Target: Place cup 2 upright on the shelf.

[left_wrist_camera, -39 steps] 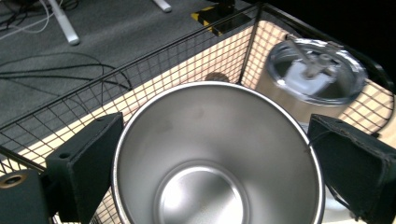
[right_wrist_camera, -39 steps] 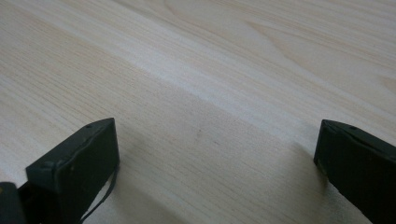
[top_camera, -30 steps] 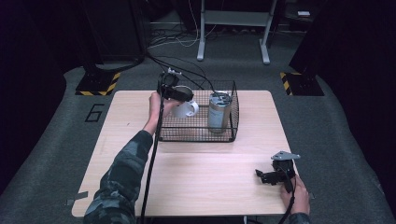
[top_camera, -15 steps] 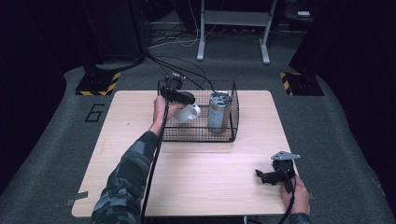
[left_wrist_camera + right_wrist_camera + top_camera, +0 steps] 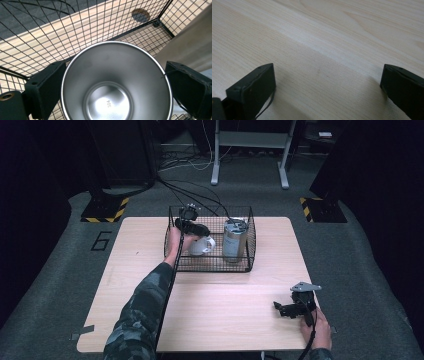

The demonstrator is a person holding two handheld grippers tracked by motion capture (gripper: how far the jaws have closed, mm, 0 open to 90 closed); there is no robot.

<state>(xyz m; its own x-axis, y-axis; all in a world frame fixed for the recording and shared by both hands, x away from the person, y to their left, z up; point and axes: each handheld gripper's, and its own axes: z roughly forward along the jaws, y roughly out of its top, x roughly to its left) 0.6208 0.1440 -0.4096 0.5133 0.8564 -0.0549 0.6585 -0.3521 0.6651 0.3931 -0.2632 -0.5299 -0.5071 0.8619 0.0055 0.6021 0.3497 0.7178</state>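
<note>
The left gripper [image 5: 196, 229] has carried the cup [image 5: 116, 82] lower into the wire basket [image 5: 210, 265], its jaws clasping the rim beside the flask [image 5: 234, 240]. A release probably comes next. The right gripper [image 5: 289, 308] rests wide and empty on the surface [image 5: 220, 310].

From above, my left gripper [image 5: 192, 226] covers part of the white cup [image 5: 202, 246] inside the wire basket [image 5: 210, 266], so I cannot tell there whether my jaws touch it. In my left gripper view the cup's [image 5: 116, 82] lower rim runs off the bottom edge, both jaws are cut off there too, and the grey tumbler [image 5: 186, 52] at the right is a blurred slab running off the edge. My right gripper [image 5: 289, 309] looks too small from above to read its jaw gap. My right hand [image 5: 316, 330] is cut off by the bottom edge.
</note>
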